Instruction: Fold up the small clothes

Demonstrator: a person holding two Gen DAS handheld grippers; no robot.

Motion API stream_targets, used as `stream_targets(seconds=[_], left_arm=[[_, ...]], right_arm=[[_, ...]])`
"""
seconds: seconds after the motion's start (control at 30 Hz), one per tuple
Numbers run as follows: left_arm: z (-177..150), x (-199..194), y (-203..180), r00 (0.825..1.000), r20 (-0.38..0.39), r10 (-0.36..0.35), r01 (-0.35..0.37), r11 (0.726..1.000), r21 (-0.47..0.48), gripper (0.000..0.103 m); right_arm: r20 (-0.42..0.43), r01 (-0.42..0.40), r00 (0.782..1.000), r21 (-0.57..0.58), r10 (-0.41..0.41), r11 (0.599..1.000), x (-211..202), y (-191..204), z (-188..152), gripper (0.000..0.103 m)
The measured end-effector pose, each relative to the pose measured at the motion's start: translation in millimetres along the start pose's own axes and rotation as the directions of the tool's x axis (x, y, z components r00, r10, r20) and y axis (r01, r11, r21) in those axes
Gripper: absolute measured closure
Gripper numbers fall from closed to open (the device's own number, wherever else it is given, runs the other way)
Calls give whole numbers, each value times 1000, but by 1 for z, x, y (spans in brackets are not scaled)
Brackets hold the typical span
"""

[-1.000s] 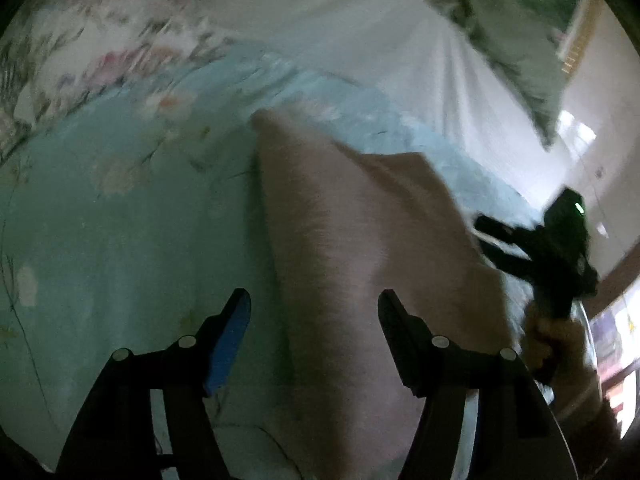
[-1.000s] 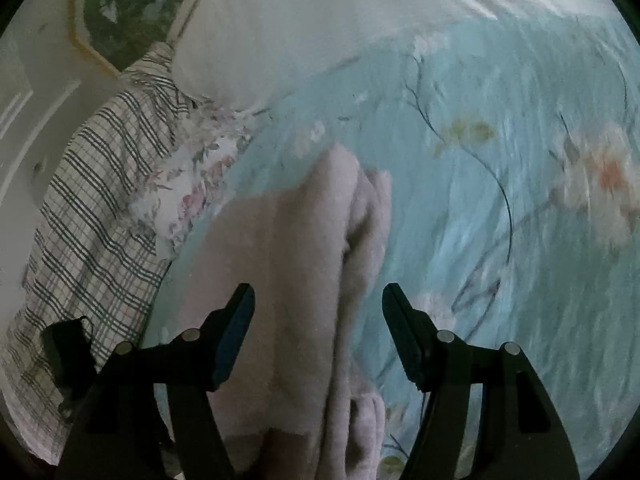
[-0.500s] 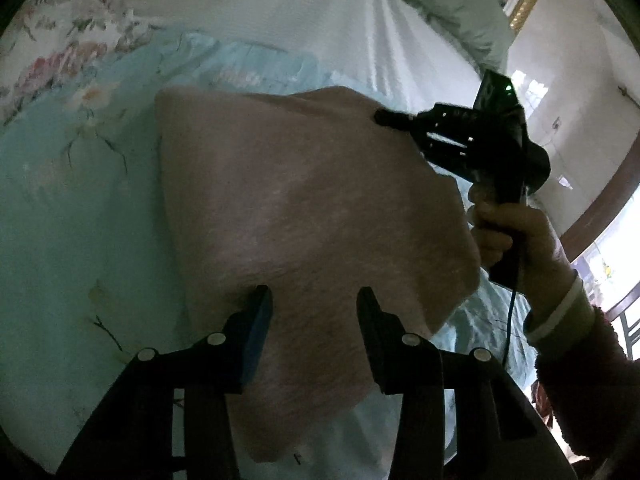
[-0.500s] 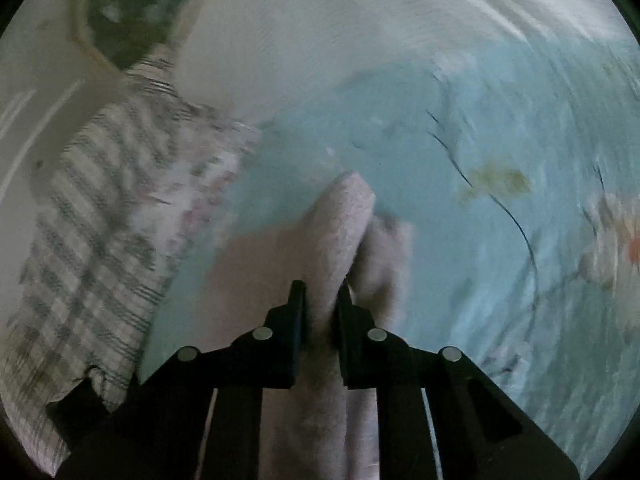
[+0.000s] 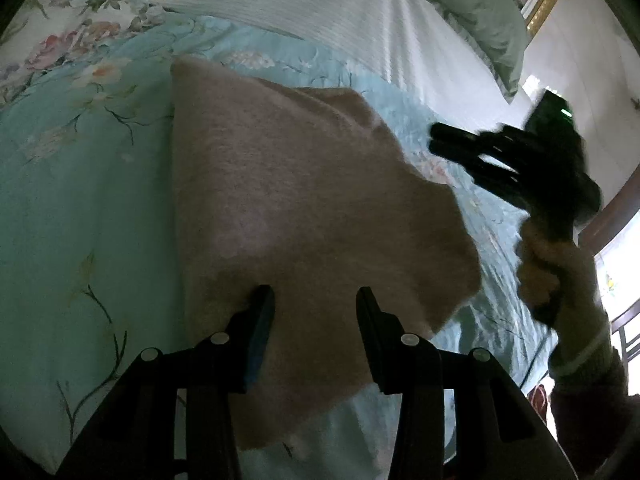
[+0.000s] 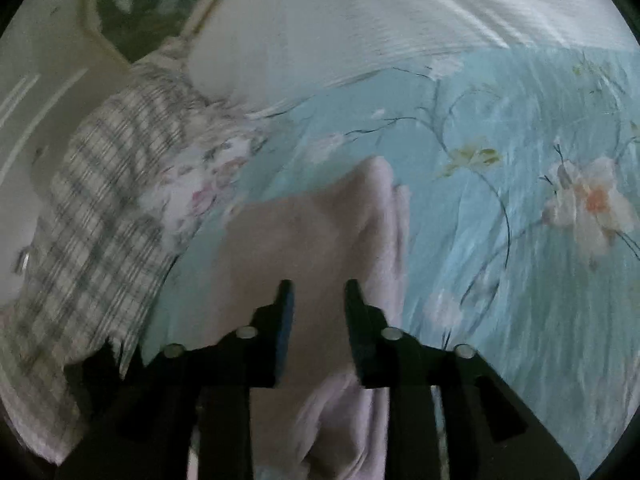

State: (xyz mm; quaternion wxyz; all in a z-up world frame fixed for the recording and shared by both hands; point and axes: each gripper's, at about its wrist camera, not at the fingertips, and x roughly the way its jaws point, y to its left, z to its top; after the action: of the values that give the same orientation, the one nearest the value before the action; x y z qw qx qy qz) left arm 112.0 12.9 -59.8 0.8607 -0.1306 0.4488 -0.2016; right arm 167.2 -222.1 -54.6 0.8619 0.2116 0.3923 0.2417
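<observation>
cloth: pink knit garment (image 5: pixel 304 216) lay on the bed's blue floral cover (image 5: pixel 72 184), one fold already in, doubled edge visible in the right view (image 6: pixel 376 216).
left gripper (image 5: pixel 315 300): my jaws stood apart over the near edge, fabric between them, nothing pinched.
right gripper (image 6: pixel 318 292): jaws apart with a narrow gap, hovering over the folded ridge; from the left view it sat off the cloth's right side (image 5: pixel 516 160), clear of it.
nearby: plaid cloth (image 6: pixel 104 216) and white pillow (image 6: pixel 320 32) beside the garment.
risk: soft knit could slide or spring back open, leaving a crooked fold.
risk 2: closing too shallow would pinch only the top layer and peel the fold apart.
risk 3: right view was blurred, so aim at the edge was uncertain.
</observation>
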Motion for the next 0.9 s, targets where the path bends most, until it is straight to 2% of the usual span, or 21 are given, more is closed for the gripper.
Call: stream_targets(seconds=[0.07,0.2,0.3,0.33,0.37,0.47,0.57,0.67,0.77,0.87,0.9], left_arm=[[-3,-6,-4,1000,6,4,-4,1000,9,60],[-8,-20,-14,1000,20,4,-5,999,49,60],[-13,-21,-15,1000,18,-4,2,997,73,59],[-15,-20,-14,1000,11,0,-1,997,73,59],[-18,-19,-12,1000,1,1,-1,998,67,59],[-19,-19,-13,1000,-10,-18,19,999,44,59],[-21,-21,-16,1000,-6,-30,31,998,62,59],[-25,-7,-12,999,-35,-19,21,998,56,59],[-32,-1,-7,999,-39,-15,17,999,45,59],[-32,-5,-9,999,-47,-7,10,998,66,59],[-32,-8,-10,999,-52,-10,14,997,71,59]], right_arm=[[-13,-11,1000,-23,11,1000,-4,8,-20,67],[-36,33,999,-65,-35,997,-8,13,-56,67],[-120,49,991,-56,-55,997,6,4,-71,68],[-136,62,988,-51,-68,997,9,2,-72,87],[-140,61,988,-35,-65,998,9,0,-71,97],[-85,8,996,16,-6,1000,-8,-10,-62,96],[-115,53,992,16,-51,998,-6,-23,-66,96],[-182,112,978,30,-105,993,15,-41,-87,95],[-151,89,986,88,-75,992,7,-46,-92,91],[-129,103,987,92,-91,990,-8,-40,-84,88],[-97,107,990,81,-99,991,-18,-35,-78,88]])
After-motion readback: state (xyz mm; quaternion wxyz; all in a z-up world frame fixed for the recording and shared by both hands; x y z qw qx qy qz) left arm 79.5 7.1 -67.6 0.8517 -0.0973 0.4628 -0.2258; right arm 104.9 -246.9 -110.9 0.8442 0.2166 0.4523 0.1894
